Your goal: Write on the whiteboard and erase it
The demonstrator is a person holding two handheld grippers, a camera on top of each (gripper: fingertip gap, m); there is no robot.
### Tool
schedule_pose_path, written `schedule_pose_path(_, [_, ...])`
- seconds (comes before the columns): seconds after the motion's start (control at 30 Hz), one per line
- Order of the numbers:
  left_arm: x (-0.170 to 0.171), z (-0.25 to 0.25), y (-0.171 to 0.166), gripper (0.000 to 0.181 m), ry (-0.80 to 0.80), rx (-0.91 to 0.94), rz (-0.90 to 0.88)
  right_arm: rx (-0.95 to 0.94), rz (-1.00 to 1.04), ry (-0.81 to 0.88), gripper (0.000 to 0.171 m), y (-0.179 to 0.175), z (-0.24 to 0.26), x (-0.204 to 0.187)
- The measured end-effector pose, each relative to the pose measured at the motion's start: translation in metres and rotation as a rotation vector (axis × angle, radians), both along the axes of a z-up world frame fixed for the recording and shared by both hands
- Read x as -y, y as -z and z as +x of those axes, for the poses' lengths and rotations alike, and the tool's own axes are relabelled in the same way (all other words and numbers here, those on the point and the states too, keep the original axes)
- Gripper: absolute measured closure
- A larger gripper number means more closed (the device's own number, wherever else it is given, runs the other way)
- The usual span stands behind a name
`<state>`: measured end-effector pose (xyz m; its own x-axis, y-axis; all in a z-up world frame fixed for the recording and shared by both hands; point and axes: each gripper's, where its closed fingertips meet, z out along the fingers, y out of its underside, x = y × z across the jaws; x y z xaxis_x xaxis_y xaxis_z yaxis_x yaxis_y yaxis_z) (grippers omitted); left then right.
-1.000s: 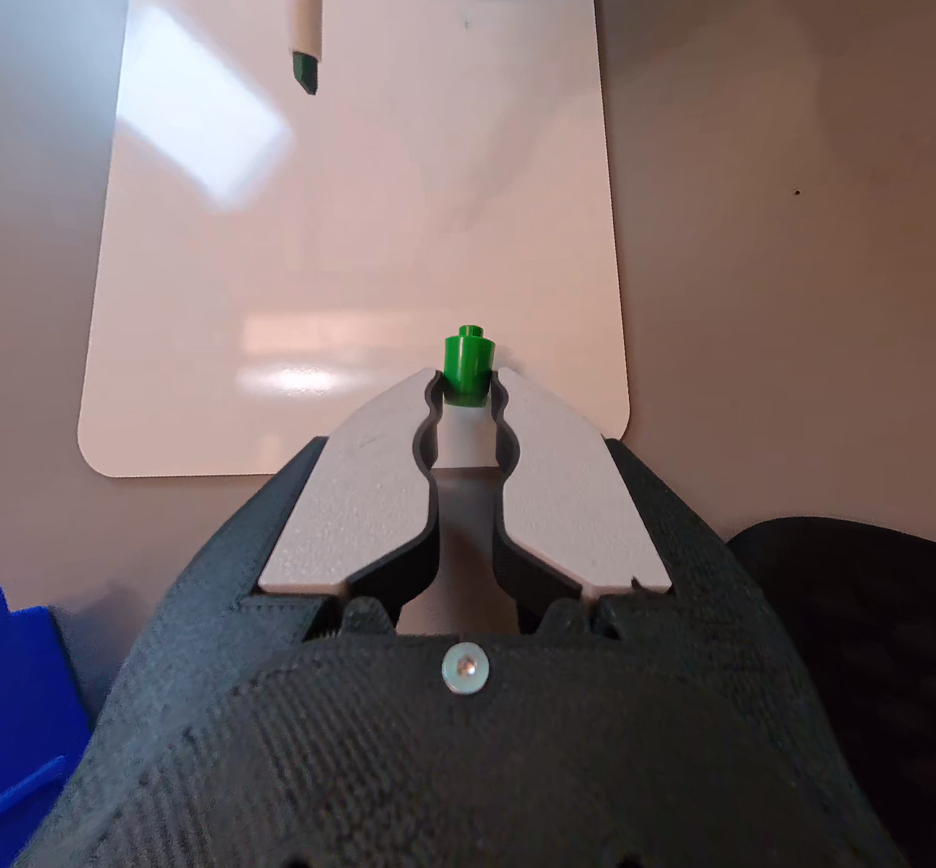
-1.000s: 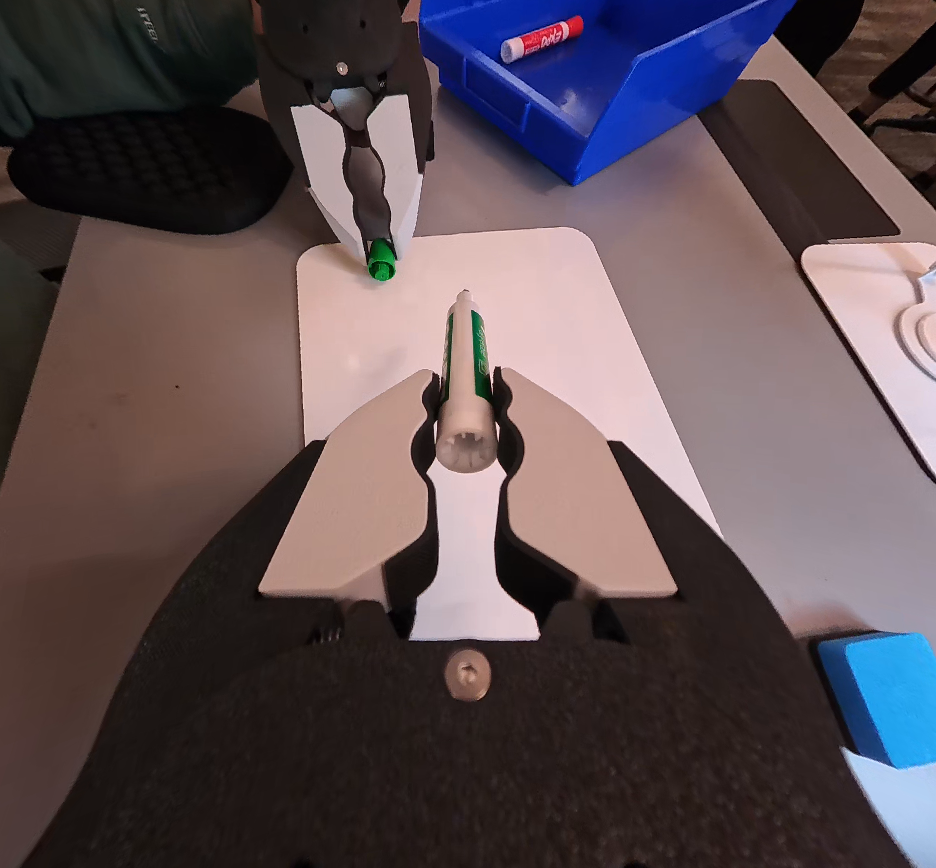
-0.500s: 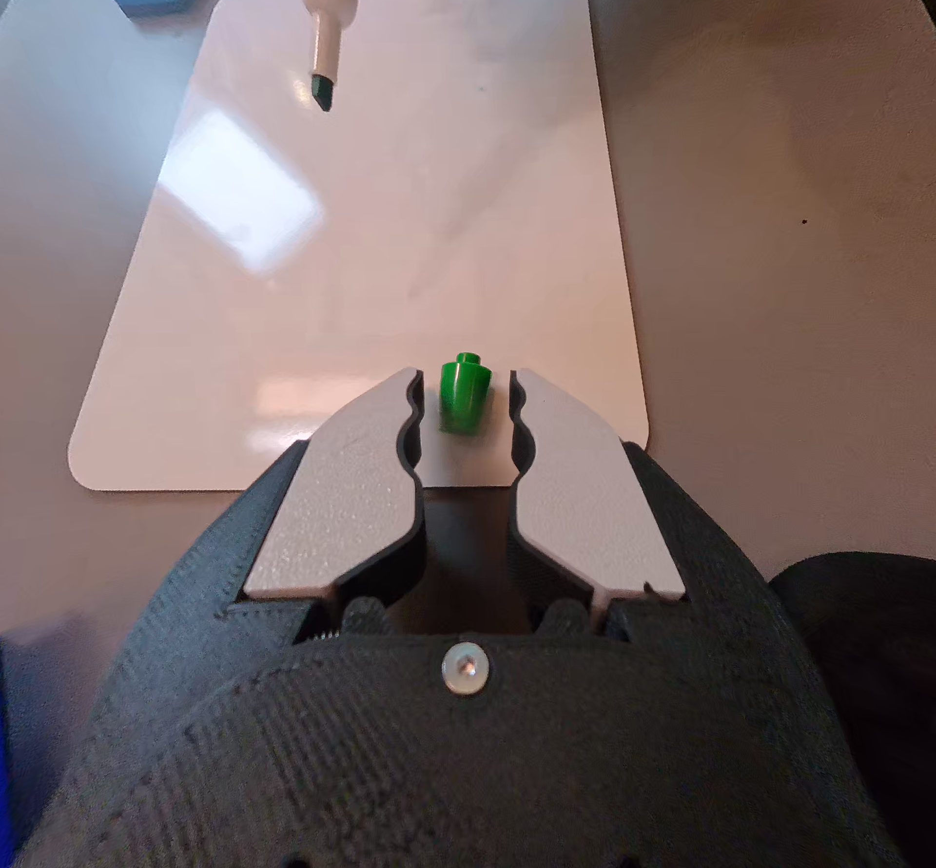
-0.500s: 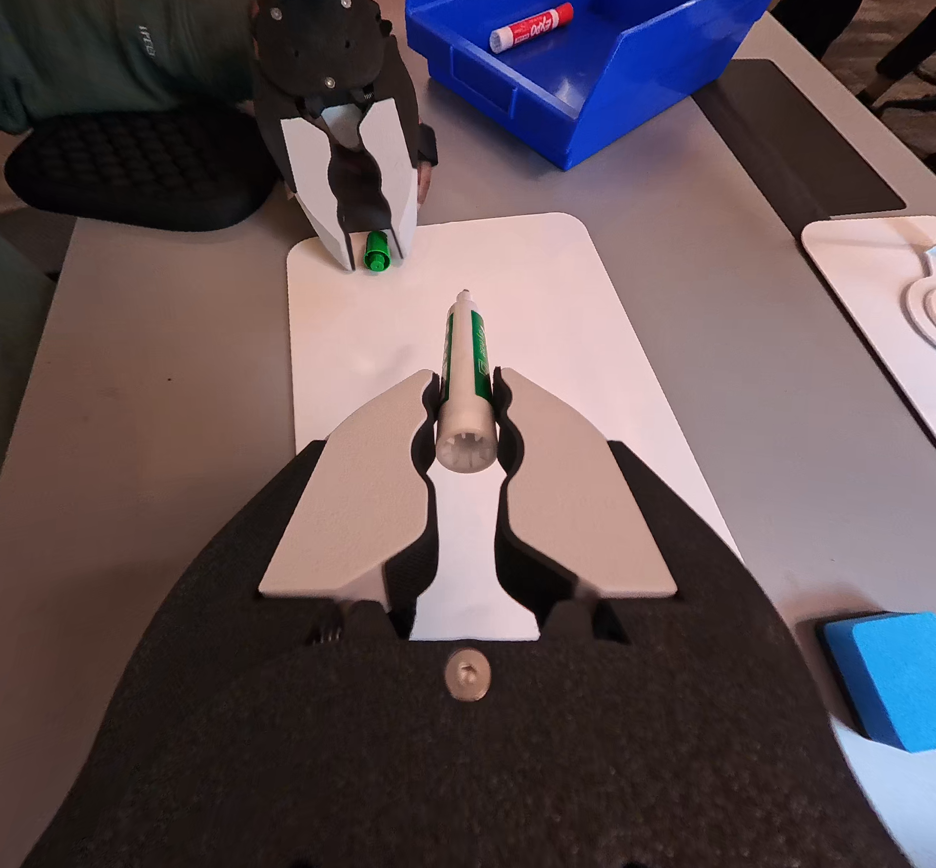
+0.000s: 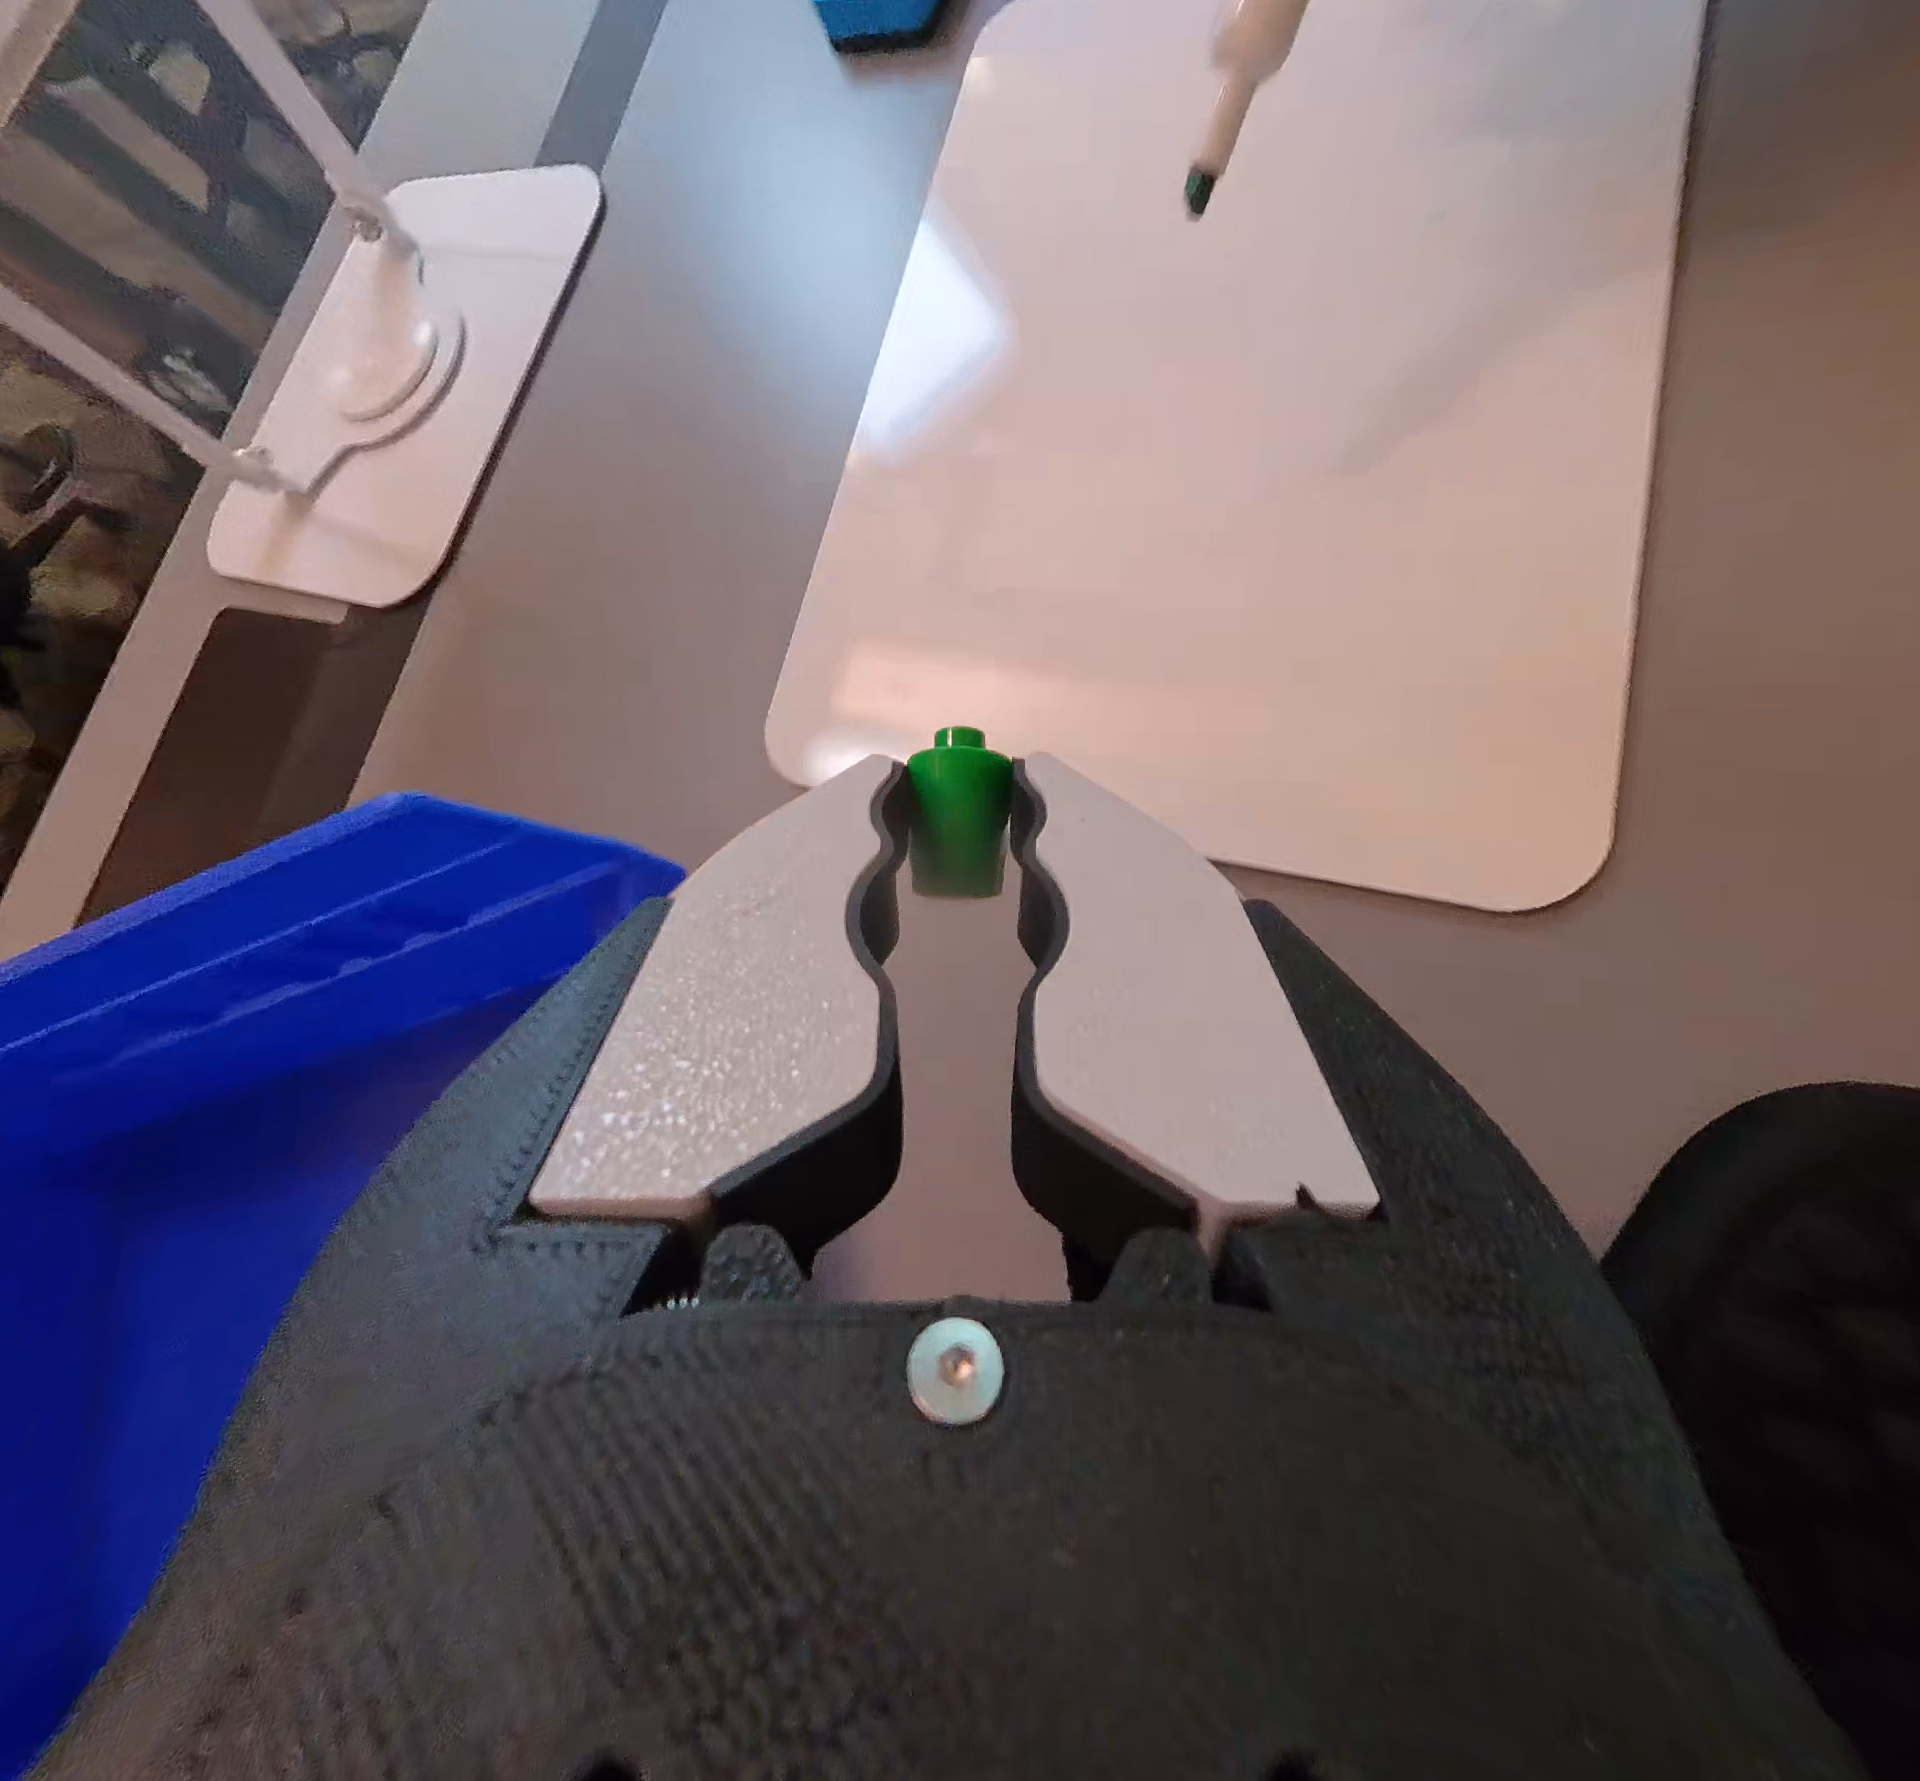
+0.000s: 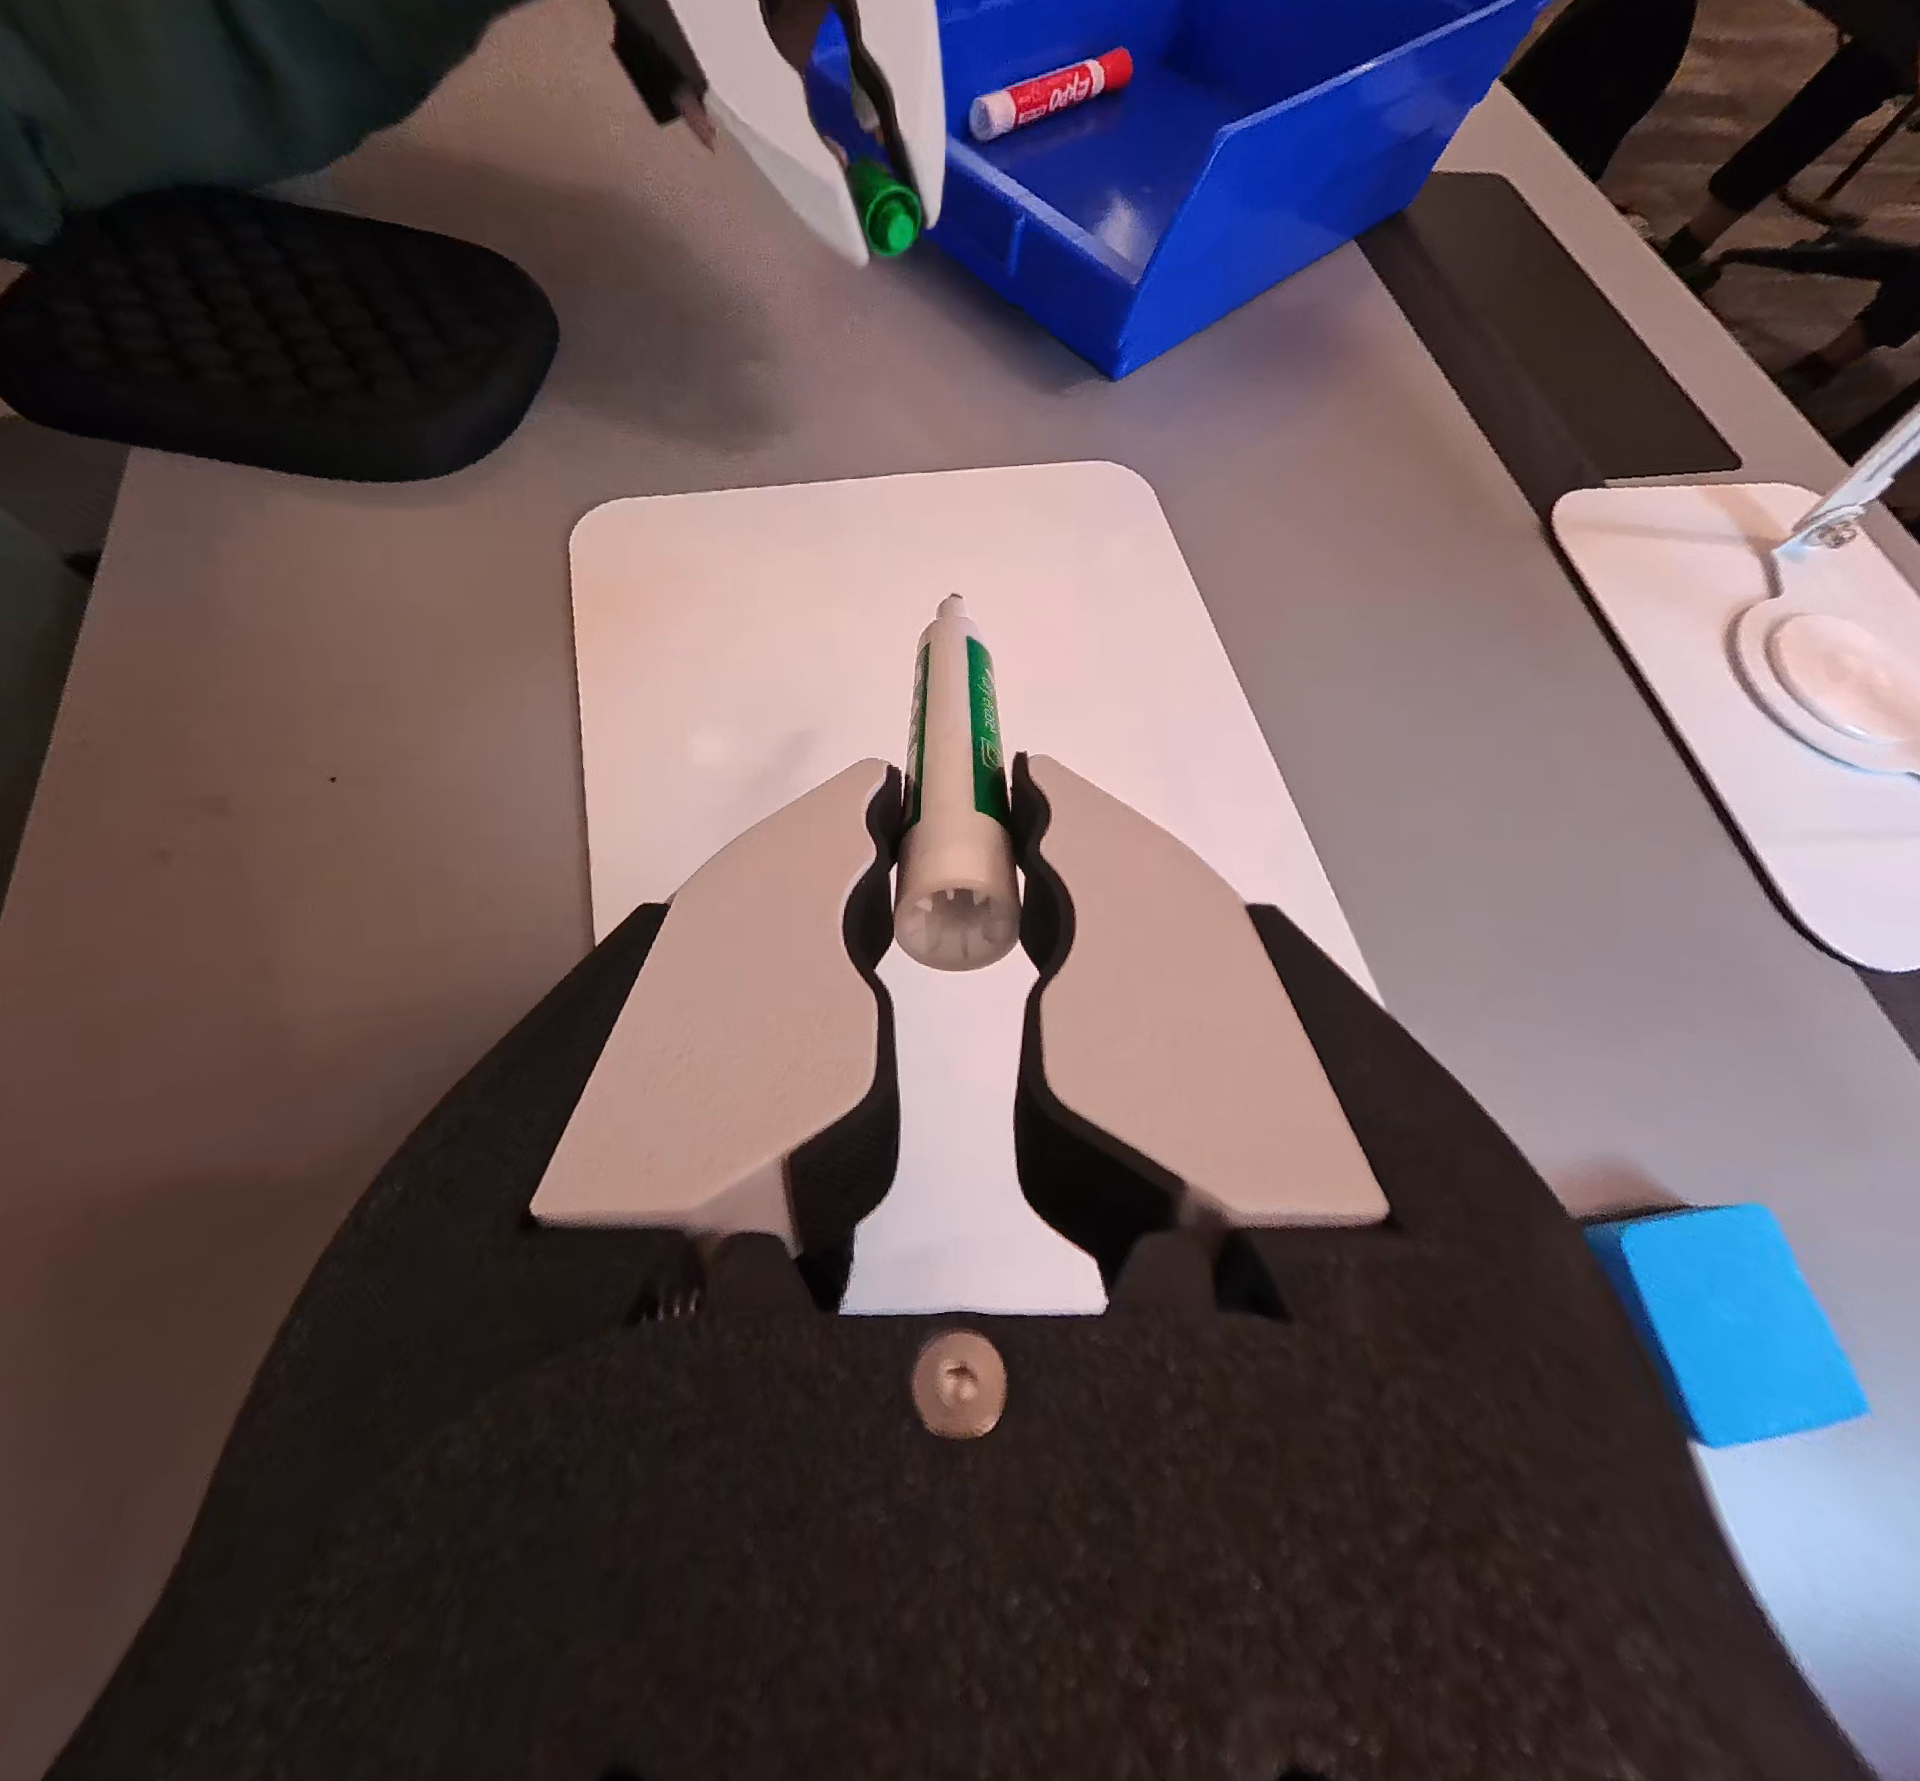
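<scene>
Left gripper (image 6: 878, 204) is carrying the green cap (image 5: 957, 827), pinched in its fingers, off the whiteboard (image 6: 831, 588) toward the bin (image 6: 1195, 297); right gripper (image 6: 956, 796) is pinching the marker (image 6: 961, 775), ready for writing

whiteboards (image 6: 790, 588): 1 | markers: 2 (green one (image 6: 961, 765) uncapped, red one (image 6: 1049, 95) in the bin) | loose green caps (image 5: 958, 827): 1 | blue erasers (image 6: 1725, 1326): 1 | blue bins (image 6: 1299, 204): 1 | hand-held grippers: 2 | white stand bases (image 6: 1662, 609): 1 | black pads (image 6: 260, 329): 1
</scene>
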<state>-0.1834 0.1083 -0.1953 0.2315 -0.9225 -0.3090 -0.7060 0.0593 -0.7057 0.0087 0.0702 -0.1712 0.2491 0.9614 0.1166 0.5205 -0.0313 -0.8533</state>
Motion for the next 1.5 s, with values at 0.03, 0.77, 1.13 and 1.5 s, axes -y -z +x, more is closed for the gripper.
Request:
schedule_pose_path(0.03, [-0.003,-0.003,0.002,0.162,-0.016,-0.03,0.015,0.001,0.001,0.002,0.151,-0.001,0.002,0.0])
schedule_pose_path(0.77, [0.014,0.005,0.06,0.162,0.019,-0.054,-0.155,0.268,-0.023,-0.005,0.151,0.011,-0.033,-0.013])
schedule_pose_path(1.13, [-0.022,0.007,0.057,0.162,-0.121,0.107,0.037,0.481,-0.056,0.065,0.151,0.036,-0.086,-0.055])
schedule_pose_path(1.5, [-0.023,0.008,0.047,0.162,-0.149,0.145,0.071,0.5,-0.046,0.093,0.151,0.043,-0.089,-0.065])
